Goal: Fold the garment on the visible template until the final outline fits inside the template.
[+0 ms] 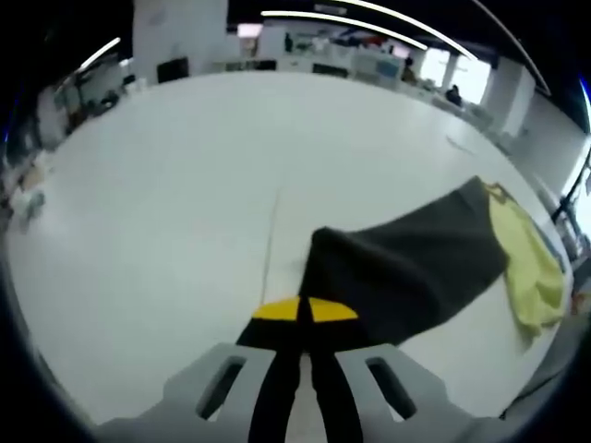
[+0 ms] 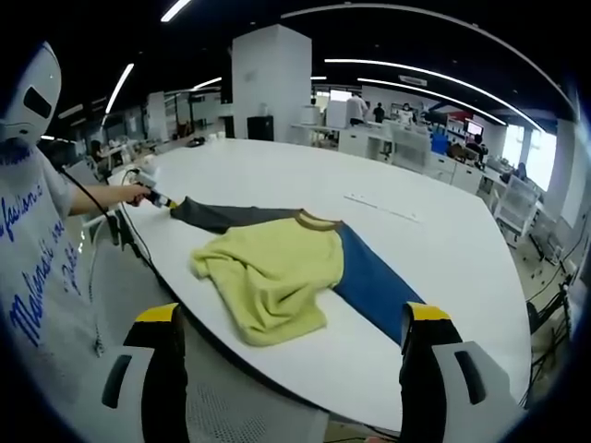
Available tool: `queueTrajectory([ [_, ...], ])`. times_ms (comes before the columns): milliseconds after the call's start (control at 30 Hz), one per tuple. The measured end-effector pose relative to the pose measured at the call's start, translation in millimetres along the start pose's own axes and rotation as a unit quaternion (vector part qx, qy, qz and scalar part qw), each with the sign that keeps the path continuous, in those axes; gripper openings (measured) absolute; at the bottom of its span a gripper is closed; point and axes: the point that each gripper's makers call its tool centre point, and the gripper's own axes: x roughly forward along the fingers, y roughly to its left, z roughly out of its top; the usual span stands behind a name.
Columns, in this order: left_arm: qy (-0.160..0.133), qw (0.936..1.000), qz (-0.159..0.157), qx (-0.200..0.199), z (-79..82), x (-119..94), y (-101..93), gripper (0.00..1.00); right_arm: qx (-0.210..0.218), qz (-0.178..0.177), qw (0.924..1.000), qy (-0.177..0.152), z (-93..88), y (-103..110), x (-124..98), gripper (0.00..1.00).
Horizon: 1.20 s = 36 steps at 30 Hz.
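Left tool (image 1: 305, 309) clamped dark sleeve (image 1: 397, 268), apparently; right tool (image 2: 294, 323) wide, near garment (image 2: 272, 268) on worktop (image 2: 443, 249).

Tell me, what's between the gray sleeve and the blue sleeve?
The yellow body of the shirt, bunched up between the gray sleeve and the blue sleeve, seen in the right gripper view.

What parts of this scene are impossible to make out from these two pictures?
- Template outline: no marking distinguishable on the white table in either view.
- Dark sleeve end: in the left gripper view, hidden under the shut left gripper.
- Yellow garment shape: bunched; the far side is cut by the rim in the left gripper view.
- Right gripper: open, holding nothing.
- Background desks: too small, blurred.
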Motion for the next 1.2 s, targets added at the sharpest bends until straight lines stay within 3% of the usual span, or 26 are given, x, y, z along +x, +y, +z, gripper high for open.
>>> queueTrajectory([
  [333,0.001,0.9997,0.026,0.001,-2.1,-4.1,9.8,0.0,-0.004,0.001,1.0,-0.001,2.9,-1.5,0.5,0.97],
  [400,0.001,0.9999,0.012,0.004,-3.5,-3.6,7.1,0.0,-0.005,0.003,1.0,-0.002,3.1,-1.1,0.7,0.97],
  [467,-0.012,0.999,0.035,0.025,0.7,-5.1,15.0,0.0,-0.006,0.004,1.0,-0.001,3.0,-0.8,1.0,0.97],
  [567,-0.011,0.9998,0.017,-0.003,0.2,-6.3,10.2,0.0,-0.006,0.007,1.0,-0.002,3.0,0.4,1.5,0.97],
  [700,-0.012,0.9998,0.016,0.0,0.8,-6.5,8.3,0.01,-0.008,0.007,0.9999,0.0,2.0,0.5,1.8,0.97],
  [800,-0.012,0.9996,0.0,-0.026,0.9,-4.6,2.5,0.13,-0.008,0.008,0.9999,0.0,2.1,1.0,1.8,0.97],
  [1067,-0.009,0.9999,0.007,-0.001,1.1,-2.7,4.3,0.09,-0.004,0.006,1.0,0.003,-1.5,0.9,1.0,0.96],
  [1200,-0.009,0.9999,-0.008,0.004,0.8,-0.8,-2.2,0.0,-0.003,0.005,1.0,0.005,-2.7,1.0,1.3,0.96],
])
